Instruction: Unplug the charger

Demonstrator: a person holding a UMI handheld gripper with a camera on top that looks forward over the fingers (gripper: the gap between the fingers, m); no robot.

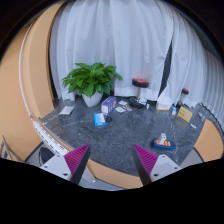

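The gripper (112, 160) hangs above the near edge of a dark grey speckled table (120, 140), its two fingers spread wide apart with nothing between them; the magenta pads (77, 160) face each other across an open gap. Beyond the fingers the tabletop stretches away, rimmed by a pale wooden edge that curves round the near and left sides. At the far left stands a leafy green plant (91, 78) in a white pot. Just right of it, further along the far side, lies a cluster of small things: a blue box (100, 119) nearer the middle, a pale upright box (108, 104) behind it, and some flat dark items toward the right. On the right, near the right finger, sits a blue dish (163, 144) holding small objects. Further right are a yellow item (185, 114) and a dark red-topped object (140, 82) against the white curtain (120, 40) that closes the far side. The charger cannot be told apart among the clutter at this range; it is somewhere well beyond the fingers, if on the table at all
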